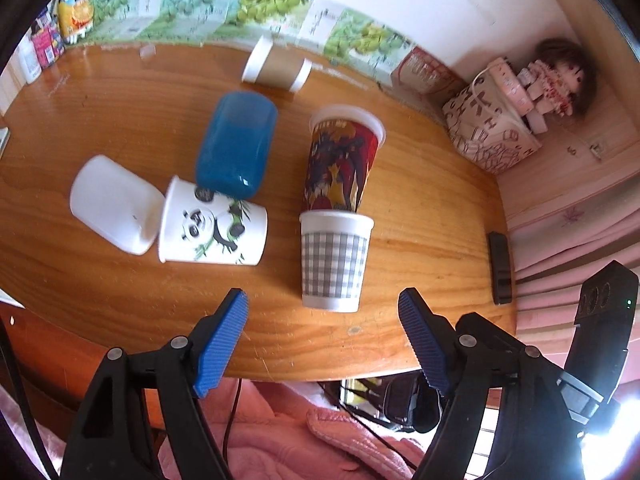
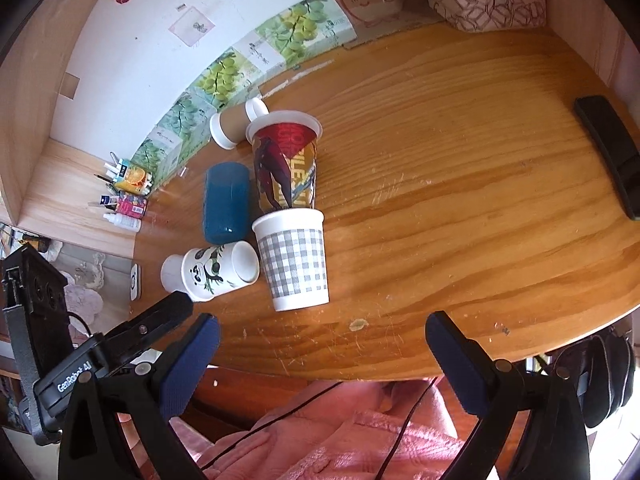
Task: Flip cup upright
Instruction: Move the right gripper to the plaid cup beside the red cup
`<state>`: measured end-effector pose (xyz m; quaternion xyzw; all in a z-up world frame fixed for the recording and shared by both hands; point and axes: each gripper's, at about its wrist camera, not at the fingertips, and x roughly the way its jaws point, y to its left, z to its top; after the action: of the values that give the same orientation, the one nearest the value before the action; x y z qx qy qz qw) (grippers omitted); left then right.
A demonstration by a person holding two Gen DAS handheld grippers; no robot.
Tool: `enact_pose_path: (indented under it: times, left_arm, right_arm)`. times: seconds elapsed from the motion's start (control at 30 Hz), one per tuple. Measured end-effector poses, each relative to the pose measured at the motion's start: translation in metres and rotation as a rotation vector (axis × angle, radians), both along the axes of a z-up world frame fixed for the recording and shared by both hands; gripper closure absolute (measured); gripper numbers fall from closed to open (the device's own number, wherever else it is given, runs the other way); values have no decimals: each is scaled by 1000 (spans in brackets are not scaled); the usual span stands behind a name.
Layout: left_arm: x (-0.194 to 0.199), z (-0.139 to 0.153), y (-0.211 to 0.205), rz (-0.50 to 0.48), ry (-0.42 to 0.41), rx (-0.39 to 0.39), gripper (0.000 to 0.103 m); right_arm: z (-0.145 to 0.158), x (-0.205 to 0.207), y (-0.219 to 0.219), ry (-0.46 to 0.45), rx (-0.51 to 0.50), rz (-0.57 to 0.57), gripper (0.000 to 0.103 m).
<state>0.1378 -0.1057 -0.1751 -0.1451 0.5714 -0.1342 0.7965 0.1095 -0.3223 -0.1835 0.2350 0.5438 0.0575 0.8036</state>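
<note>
Several cups sit on the wooden table (image 1: 420, 216). A grey-checked white cup (image 1: 334, 260) (image 2: 294, 260) stands closest to me, a tall red printed cup (image 1: 344, 158) (image 2: 286, 164) right behind it. A panda cup (image 1: 212, 226) (image 2: 214, 270), a blue cup (image 1: 236, 144) (image 2: 226, 202), a plain white cup (image 1: 114, 204) and a brown-sleeved paper cup (image 1: 278, 66) (image 2: 234, 124) lie on their sides. My left gripper (image 1: 322, 304) is open and empty just before the checked cup. My right gripper (image 2: 322, 330) is open and empty at the table's front edge.
A black phone-like slab (image 1: 500, 268) (image 2: 610, 152) lies at the table's right edge. A patterned bag (image 1: 490, 128) and a doll (image 1: 556, 76) stand at the back right. Small bottles and boxes (image 2: 124, 200) sit at the back left. Pink cloth (image 2: 340, 432) lies below the table.
</note>
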Motion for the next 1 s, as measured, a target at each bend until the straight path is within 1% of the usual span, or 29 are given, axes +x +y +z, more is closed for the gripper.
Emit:
enact_pose_path:
  times: [0.07,0.13,0.27,0.37,0.53,0.63,0.77,0.9,1.0]
  left_arm:
    - [-2,5,7,0,-40,-7,22]
    - [-2,9,13,5,-60,-4,22]
    - [-3,11,29,6,-84,-23,22]
    - [-4,12,38,10,-115,-4,22]
    - [-1,14,53,25,-148,3,22]
    - [2,12,60,33,-153,15,22]
    - [3,9,67,18,-156,24,22]
    - [7,2,70,-15,-132,22,22]
    - [11,-6,69,-37,-102,41,22]
  right_arm:
    - [6,3,10,-59,-32,15,0]
    - [8,8,18,-107,-46,30,0]
    - [8,16,31,-175,-43,41,0]
    - [6,20,38,-200,-31,38,0]
    - [-4,30,46,-230,-29,14,0]
    - [-11,37,53,-242,-67,13,0]
    - [-21,46,60,-248,-136,17,0]
    - [-35,55,63,-240,-153,6,0]
    - [-46,60,64,-224,-143,-1,0]
